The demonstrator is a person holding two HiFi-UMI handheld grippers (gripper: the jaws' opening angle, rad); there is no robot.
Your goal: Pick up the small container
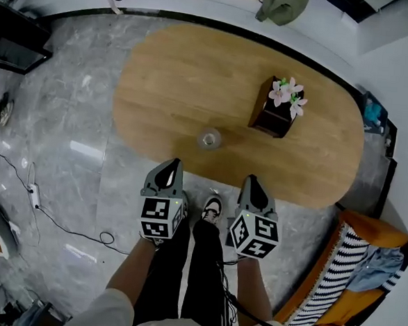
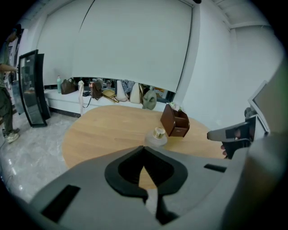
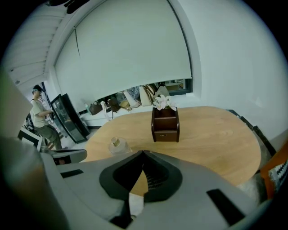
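Left claw [image 1: 170, 167] and right claw [image 1: 251, 182] are held shut and empty, just short of the surface [image 1: 175, 73]; approach likely not begun. Container [image 1: 209, 138] is set ahead, between them, untouched.

Small clear container [image 1: 209, 138] w/ gold cap, upright on wood table [image 1: 168, 73], nr front edge

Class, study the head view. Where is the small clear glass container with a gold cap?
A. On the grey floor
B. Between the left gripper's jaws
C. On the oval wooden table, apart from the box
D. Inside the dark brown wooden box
C: the small clear glass container with a gold cap stands on the oval wooden table, apart from the dark brown wooden box holding flowers and nearer the person's edge.
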